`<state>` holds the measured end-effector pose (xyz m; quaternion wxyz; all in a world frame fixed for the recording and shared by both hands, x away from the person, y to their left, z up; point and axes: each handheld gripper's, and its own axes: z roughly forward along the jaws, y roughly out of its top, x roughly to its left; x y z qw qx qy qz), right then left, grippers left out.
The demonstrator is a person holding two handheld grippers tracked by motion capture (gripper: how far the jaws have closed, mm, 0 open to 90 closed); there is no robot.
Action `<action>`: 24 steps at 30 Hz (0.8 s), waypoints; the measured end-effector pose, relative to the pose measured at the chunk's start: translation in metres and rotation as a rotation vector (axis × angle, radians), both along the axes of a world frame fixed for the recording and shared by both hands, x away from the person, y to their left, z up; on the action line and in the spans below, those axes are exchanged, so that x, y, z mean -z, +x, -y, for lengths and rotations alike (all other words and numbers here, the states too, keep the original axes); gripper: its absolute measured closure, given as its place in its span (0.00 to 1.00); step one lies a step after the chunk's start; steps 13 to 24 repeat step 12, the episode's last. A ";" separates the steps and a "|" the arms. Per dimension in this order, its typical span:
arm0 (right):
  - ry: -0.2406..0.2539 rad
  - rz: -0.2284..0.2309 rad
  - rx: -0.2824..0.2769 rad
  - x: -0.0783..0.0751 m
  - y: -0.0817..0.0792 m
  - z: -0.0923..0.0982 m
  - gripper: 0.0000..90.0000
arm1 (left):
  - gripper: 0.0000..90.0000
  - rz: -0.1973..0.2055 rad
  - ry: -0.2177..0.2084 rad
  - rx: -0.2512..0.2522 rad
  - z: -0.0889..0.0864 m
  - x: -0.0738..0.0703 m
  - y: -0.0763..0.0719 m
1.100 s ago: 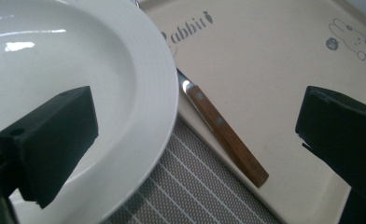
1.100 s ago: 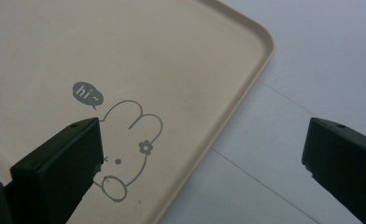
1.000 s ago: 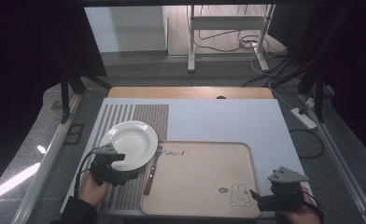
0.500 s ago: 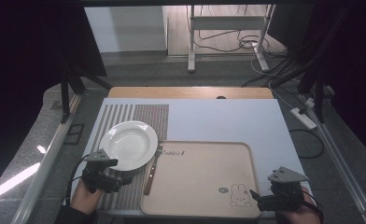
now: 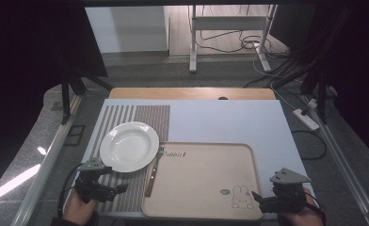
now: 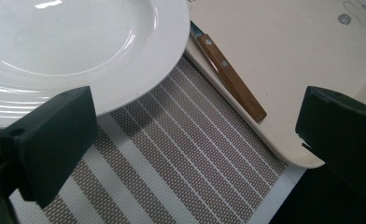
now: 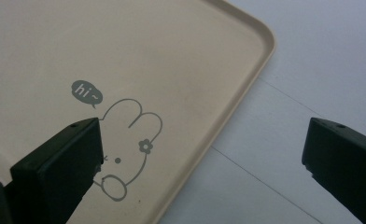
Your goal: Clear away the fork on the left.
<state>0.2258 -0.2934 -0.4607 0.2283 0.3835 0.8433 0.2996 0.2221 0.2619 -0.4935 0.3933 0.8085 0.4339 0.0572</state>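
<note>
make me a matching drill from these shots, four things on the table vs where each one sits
Things:
1. white plate
2. wooden-handled utensil
3. rabbit drawing
4. left gripper

Places:
a. near right corner of the beige tray
b. on the striped placemat, left of the tray
c. along the tray's left edge
d. open, at the placemat's near edge

Pairs: 1-b, 2-c, 3-a, 4-d

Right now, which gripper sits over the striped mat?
The left gripper, open over the striped mat beside the white plate; the right gripper is by the tray.
</note>
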 end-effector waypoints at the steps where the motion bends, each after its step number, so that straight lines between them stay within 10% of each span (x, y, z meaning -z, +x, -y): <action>1: 0.000 -0.001 0.000 0.000 0.000 0.000 0.00 | 0.00 0.003 0.004 -0.002 0.000 0.000 -0.001; 24: -0.004 -0.002 -0.001 0.000 0.000 0.000 0.00 | 0.00 0.026 -0.010 -0.038 -0.009 -0.003 -0.014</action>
